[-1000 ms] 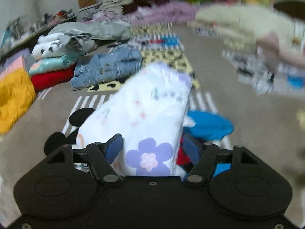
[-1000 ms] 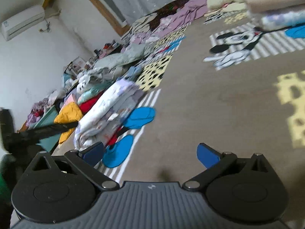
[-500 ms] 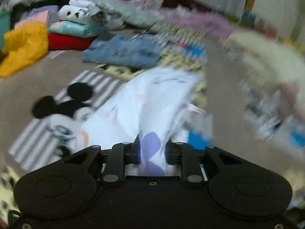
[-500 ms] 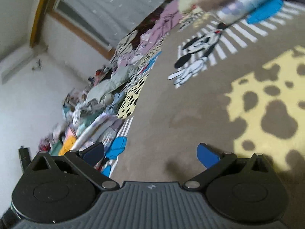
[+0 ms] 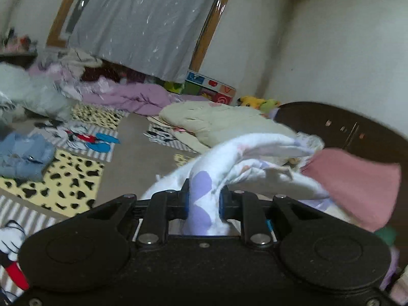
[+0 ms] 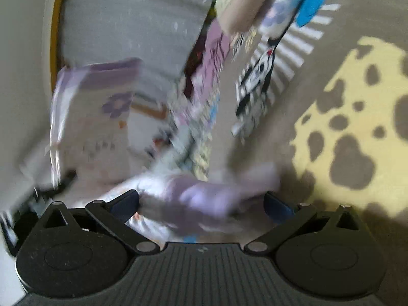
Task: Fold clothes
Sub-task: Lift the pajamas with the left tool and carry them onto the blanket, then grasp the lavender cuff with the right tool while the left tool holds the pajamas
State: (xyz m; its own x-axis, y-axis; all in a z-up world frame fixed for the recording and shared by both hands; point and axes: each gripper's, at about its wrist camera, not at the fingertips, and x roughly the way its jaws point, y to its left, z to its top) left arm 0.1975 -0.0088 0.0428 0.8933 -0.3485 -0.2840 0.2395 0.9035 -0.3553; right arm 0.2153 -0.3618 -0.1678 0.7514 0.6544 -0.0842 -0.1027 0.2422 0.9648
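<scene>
My left gripper (image 5: 203,199) is shut on a white garment with purple flowers (image 5: 244,160) and holds it up off the floor. The cloth drapes forward and to the right over a pink folded item (image 5: 357,186). In the right wrist view the same flowered garment (image 6: 199,199) hangs blurred between the spread fingers of my right gripper (image 6: 201,201), which is open. More of the cloth (image 6: 97,117) hangs at the left.
The brown carpet (image 5: 132,153) has yellow spotted and striped cartoon patches. A denim item (image 5: 23,155) lies left, purple bedding (image 5: 127,99) at the back, a cream quilt (image 5: 224,122) in the middle, a dark cabinet (image 5: 352,132) right.
My left gripper closed on the flowered garment, lifted it and swung right toward the room's back. My right gripper turned and came to the hanging cloth, still open.
</scene>
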